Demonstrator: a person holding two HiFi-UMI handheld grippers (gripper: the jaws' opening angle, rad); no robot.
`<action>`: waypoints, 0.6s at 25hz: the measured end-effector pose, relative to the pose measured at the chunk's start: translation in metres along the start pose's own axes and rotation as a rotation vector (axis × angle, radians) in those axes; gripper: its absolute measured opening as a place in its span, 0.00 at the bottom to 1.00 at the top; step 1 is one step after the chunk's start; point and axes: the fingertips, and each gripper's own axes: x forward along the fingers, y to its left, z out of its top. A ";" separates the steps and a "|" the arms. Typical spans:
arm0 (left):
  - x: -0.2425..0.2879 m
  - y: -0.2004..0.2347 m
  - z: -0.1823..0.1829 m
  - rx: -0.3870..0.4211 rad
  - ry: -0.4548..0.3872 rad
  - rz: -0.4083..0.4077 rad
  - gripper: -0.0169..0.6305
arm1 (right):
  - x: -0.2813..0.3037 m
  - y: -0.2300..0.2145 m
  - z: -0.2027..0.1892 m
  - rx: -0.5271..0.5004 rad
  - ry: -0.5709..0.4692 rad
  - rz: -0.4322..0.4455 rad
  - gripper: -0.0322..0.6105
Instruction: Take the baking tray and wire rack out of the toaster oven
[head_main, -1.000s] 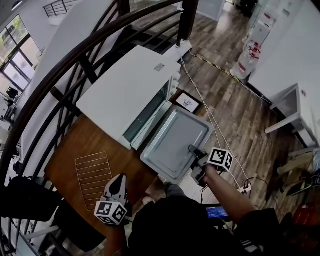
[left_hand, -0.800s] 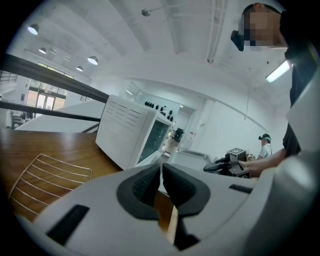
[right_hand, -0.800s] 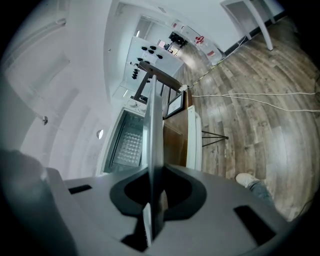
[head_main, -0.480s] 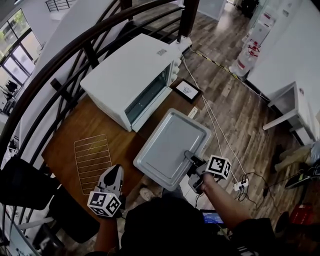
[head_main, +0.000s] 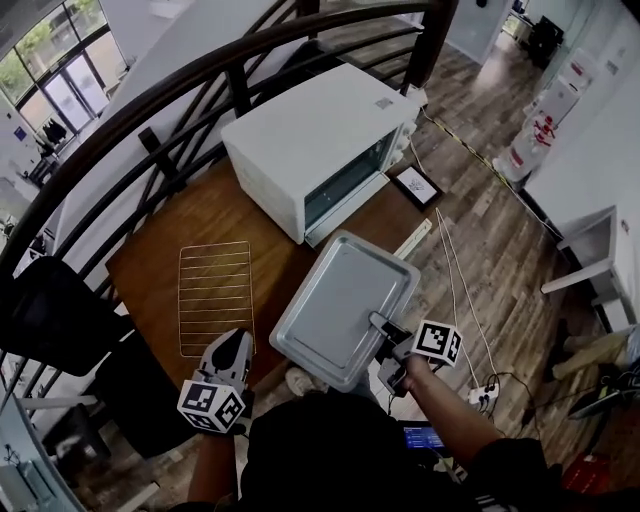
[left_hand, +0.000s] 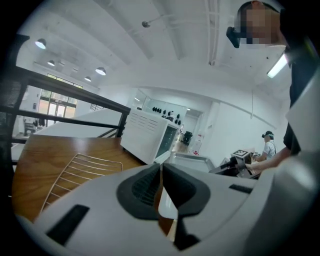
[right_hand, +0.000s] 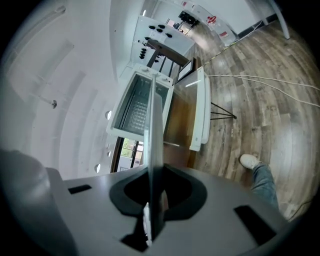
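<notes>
The white toaster oven (head_main: 320, 145) stands at the back of the wooden table (head_main: 170, 255), its glass door facing the floor side. The wire rack (head_main: 215, 295) lies flat on the table, left of the oven. My right gripper (head_main: 378, 322) is shut on the near rim of the grey baking tray (head_main: 340, 305), which hangs over the table's front corner, clear of the oven. In the right gripper view the tray (right_hand: 136, 106) runs edge-on from between the jaws. My left gripper (head_main: 235, 350) is shut and empty, just short of the rack (left_hand: 75, 167).
A dark curved railing (head_main: 190, 75) runs behind the table. A framed picture (head_main: 415, 185) and a white strip (head_main: 415, 238) lie right of the oven, with cables (head_main: 455, 290) across the wood floor. A black chair (head_main: 50, 320) stands at left. A person's shoe (right_hand: 248, 161) is below.
The right gripper has drawn the tray away from the oven's mouth toward me, over the table's front corner. The left gripper has shifted slightly, staying shut near the rack.
</notes>
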 end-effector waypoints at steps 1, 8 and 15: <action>-0.007 0.004 -0.001 -0.005 -0.004 0.016 0.06 | 0.005 0.003 -0.006 -0.004 0.018 0.003 0.10; -0.040 0.026 -0.008 -0.038 -0.031 0.101 0.06 | 0.035 0.022 -0.047 -0.056 0.156 0.029 0.10; -0.071 0.043 -0.010 -0.060 -0.058 0.190 0.06 | 0.069 0.043 -0.075 -0.125 0.283 0.060 0.10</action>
